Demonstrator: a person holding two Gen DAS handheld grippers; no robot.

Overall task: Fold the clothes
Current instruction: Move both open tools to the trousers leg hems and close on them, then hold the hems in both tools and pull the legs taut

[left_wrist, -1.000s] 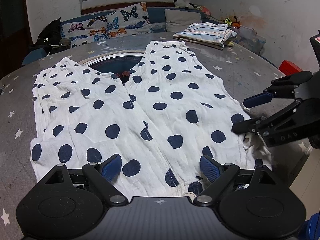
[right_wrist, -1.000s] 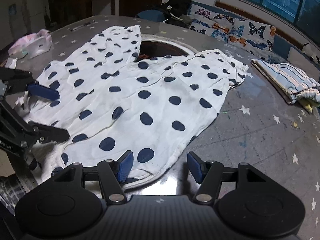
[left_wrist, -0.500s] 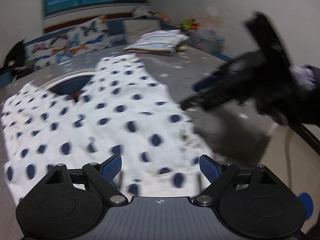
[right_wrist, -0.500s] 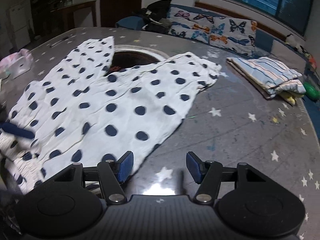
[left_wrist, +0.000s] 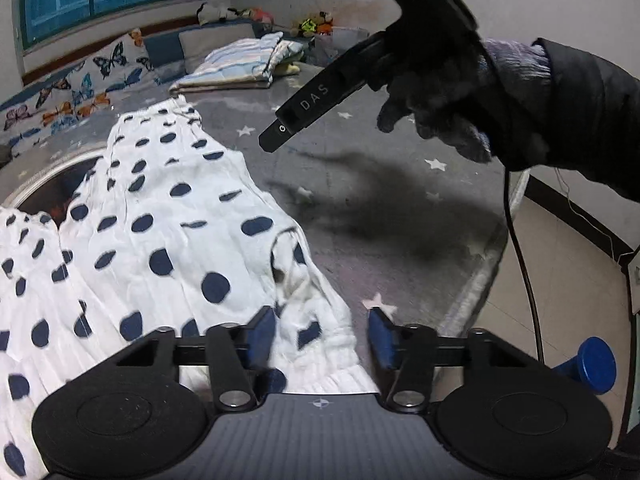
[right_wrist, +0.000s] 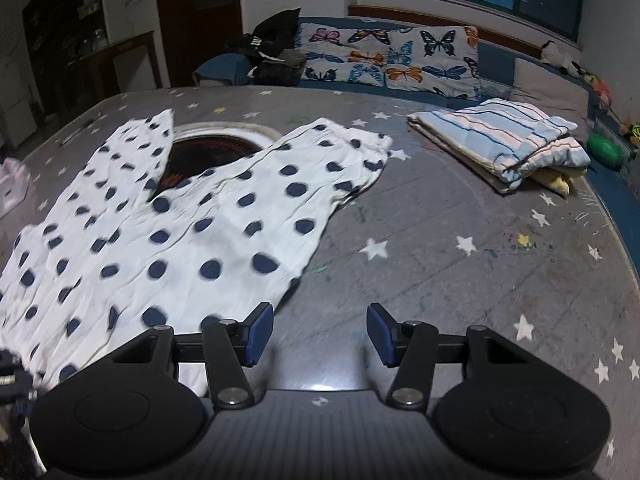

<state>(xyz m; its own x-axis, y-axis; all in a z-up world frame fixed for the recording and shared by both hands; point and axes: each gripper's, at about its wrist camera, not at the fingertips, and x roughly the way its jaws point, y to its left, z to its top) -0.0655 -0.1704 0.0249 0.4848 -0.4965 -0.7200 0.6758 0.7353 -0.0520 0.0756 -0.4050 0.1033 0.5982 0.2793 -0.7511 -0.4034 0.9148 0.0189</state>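
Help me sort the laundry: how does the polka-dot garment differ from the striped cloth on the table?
The polka-dot garment is white with dark blue dots; the striped cloth is pale with thin blue stripes. The polka-dot garment lies spread open, still unfolded; the striped cloth is folded into a compact stack. The dotted one partly covers the table's round opening; the striped one sits apart near the far edge. Both rest on the star-patterned table.

White thin cotton pants with big navy polka dots (right_wrist: 208,236) are spread flat on the grey star-print table, legs running toward the far side and splitting either side of a round hole in the tabletop. The fabric's pretty wrinkly, and the near waistband corner (left_wrist: 312,312) is bunched and rumpled.
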